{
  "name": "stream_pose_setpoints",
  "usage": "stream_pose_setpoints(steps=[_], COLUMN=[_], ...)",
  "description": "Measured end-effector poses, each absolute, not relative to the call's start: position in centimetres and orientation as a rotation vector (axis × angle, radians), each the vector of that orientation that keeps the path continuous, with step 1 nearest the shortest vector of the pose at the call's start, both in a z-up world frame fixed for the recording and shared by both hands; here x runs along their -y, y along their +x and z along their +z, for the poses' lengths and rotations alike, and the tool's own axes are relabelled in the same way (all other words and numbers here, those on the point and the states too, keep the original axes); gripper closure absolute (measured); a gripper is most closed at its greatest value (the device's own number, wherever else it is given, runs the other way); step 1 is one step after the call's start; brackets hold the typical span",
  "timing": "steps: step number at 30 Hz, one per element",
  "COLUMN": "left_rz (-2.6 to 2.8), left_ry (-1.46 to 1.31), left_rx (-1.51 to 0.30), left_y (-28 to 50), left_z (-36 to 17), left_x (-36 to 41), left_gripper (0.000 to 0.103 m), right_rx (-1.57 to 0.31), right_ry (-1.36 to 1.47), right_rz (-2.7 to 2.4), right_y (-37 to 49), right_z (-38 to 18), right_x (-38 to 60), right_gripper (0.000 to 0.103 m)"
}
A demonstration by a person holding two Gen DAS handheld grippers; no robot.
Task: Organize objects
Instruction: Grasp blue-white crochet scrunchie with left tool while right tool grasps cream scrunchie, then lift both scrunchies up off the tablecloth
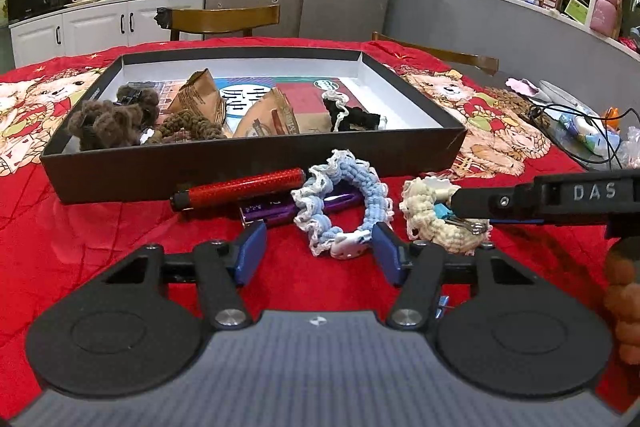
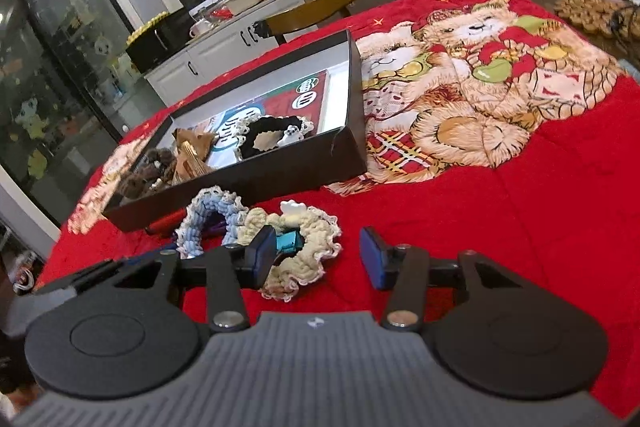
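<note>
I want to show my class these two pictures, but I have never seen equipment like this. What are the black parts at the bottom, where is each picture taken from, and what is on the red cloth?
A person holds a two-fingered grabbing tool in each hand; there is no robot arm. Each tool carries a camera looking forward along its fingers, so one picture comes from the left gripper and the other from the right gripper.

A red bear-print cloth covers the table. On it stands a shallow black cardboard box already holding brown and black crocheted pieces and paper packets. In front of the box lie a glittery red tube, a purple tube, a blue-and-white crocheted hair scrunchie and a cream crocheted scrunchie.

Neither tool holds anything yet. The left fingers straddle the blue scrunchie; one right finger pokes into the cream one.
</note>
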State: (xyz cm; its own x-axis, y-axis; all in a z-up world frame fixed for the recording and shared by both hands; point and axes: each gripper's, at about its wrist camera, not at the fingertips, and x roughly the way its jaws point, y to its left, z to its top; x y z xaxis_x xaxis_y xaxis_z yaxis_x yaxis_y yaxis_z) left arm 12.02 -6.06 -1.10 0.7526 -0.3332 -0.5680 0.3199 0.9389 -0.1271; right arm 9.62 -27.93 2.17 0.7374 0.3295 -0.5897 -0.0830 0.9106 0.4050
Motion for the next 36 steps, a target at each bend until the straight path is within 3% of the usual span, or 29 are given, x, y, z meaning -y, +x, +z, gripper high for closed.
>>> stream_pose_setpoints(steps=[6,10,16,36], left_rz=[-0.359,-0.368,-0.375,-0.321], left_ry=[-0.031,-0.027,-0.028,0.062], left_rx=[-0.622,-0.618,-0.613,-0.508], left_y=[12.0,11.9,11.8,9.9], left_z=[-1.0,-0.9,-1.0,-0.2], left_x=[6.1,6.2,6.1,7.1], left_gripper=[0.045,0.053,0.065,0.074], right_rx=[-0.692,-0.691,-0.674,-0.595], right_ry=[0.351,0.333,0.262,0.317], right_rz=[0.229,0.211,0.200,0.253], right_y=[9.6,9.5,9.2,8.4], right_z=[2.0,1.9,2.0,2.8], right_x=[27.8,27.7,26.9,27.4], right_gripper=[0.056,0.074,0.083,0.091])
